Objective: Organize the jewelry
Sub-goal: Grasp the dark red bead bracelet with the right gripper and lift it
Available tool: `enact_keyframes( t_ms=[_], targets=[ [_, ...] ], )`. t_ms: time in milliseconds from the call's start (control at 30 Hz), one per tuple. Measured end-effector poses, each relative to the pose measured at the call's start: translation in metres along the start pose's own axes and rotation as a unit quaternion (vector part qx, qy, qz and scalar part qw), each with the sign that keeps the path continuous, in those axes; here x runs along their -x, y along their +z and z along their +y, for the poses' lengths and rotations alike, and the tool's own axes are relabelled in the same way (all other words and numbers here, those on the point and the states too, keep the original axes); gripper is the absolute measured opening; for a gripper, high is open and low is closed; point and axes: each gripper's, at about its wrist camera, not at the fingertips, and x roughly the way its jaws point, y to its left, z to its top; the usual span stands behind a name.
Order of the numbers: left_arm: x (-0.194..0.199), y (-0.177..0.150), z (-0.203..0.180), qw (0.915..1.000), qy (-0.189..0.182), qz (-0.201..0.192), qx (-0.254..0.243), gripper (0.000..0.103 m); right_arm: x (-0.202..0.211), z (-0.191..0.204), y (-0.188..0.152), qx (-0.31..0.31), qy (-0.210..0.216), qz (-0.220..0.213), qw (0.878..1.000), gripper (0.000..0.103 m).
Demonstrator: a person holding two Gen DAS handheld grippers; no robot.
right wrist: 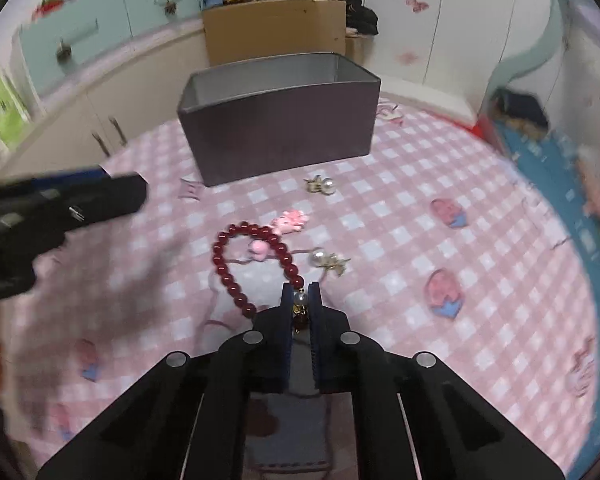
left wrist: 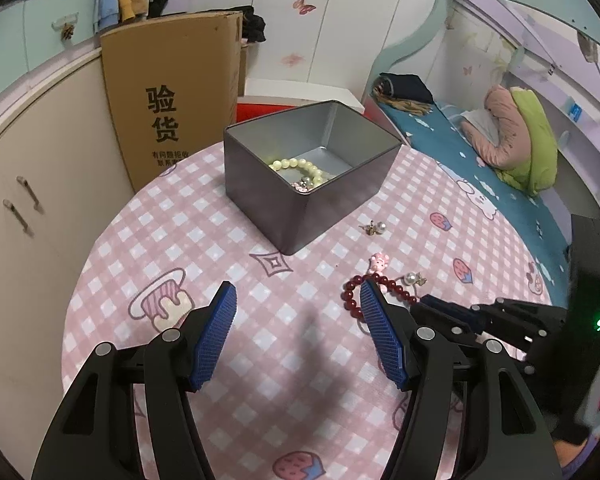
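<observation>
The red bead bracelet (right wrist: 236,264) is pinched at its clasp by the right hand-held gripper (right wrist: 301,300) on the table (right wrist: 420,184); the left hand-held gripper (left wrist: 296,300) is held spread, empty.

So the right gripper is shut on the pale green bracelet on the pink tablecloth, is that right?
Not quite: the right gripper is shut on the dark red bead bracelet. The pale green bracelet lies inside the tin box, as the left wrist view shows.

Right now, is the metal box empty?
No. The open metal box already holds a pale green bead bracelet and a small charm, seen from the left wrist.
</observation>
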Motion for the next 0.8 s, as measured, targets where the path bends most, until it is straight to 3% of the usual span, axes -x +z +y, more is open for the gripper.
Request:
enact_keyframes(
  t_ms=[167,367,567,800],
  targets=[
    [-0.003,0.0,0.0,0.9999,-0.01,0.006,0.008,0.063,0.037,-0.009,0.014,-0.033,0.046,-0.048,0.997,0.007],
    [-0.012,-0.002,-0.013,0.9993,-0.033,0.018,-0.001,0.063,0.076,-0.022,0.033,-0.047,0.053,-0.1,0.992,0.007],
    [-0.035,-0.004,-0.038,0.9976,-0.052,0.042,-0.018,0.063,0.087,-0.052,0.027,-0.074,0.038,-0.1,0.992,0.007],
    [-0.063,-0.003,-0.059,0.9978,-0.018,0.049,-0.042,0.062,0.079,-0.074,0.011,-0.099,0.031,-0.083,0.991,0.007]
  ],
)
